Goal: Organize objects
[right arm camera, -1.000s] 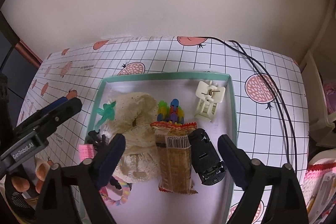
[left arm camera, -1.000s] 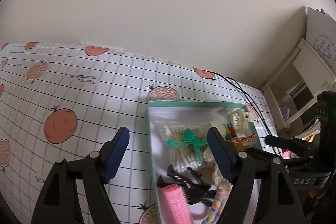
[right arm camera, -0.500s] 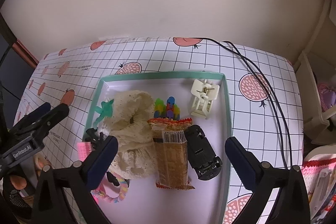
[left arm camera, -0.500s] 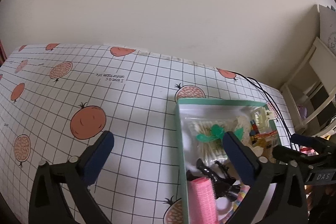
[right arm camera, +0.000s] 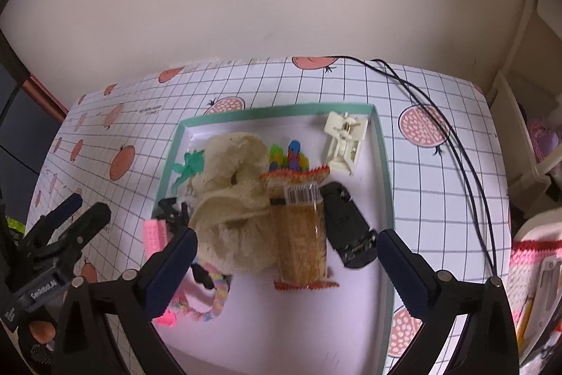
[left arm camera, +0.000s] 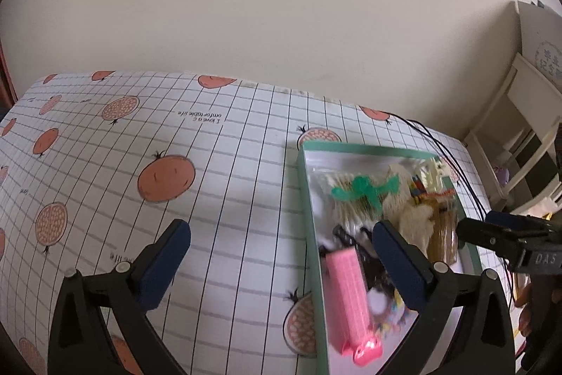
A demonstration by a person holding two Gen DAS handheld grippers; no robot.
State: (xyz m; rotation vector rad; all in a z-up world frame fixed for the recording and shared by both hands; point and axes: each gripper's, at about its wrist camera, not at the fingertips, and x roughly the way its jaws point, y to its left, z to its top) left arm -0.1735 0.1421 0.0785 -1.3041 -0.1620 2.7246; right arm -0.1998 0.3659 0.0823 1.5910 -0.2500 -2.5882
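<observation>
A teal-rimmed white tray (right arm camera: 381,164) holds a cream lace scrunchie (right arm camera: 232,199), a snack packet (right arm camera: 302,234), a black toy car (right arm camera: 347,234), a cream hair claw (right arm camera: 344,143), coloured clips (right arm camera: 289,157), a green clip (right arm camera: 189,164), a pink roller (right arm camera: 154,234) and a pastel hair tie (right arm camera: 214,297). My right gripper (right arm camera: 286,241) hangs open above the tray's near half, gripping nothing. My left gripper (left arm camera: 281,234) is open over the tablecloth, straddling the tray's (left arm camera: 304,199) left rim, empty. The pink roller (left arm camera: 347,290) lies by its right finger.
The fruit-print checked tablecloth (left arm camera: 140,164) stretches bare to the left of the tray. Black cables (right arm camera: 439,136) run along the table's right side. A white shelf unit (left arm camera: 520,129) stands past the right edge, and a wall backs the table.
Both grippers' jaws have spread wider. The left gripper has slid left off the tray toward the bare cloth. The right one has drawn back a little from the tray.
</observation>
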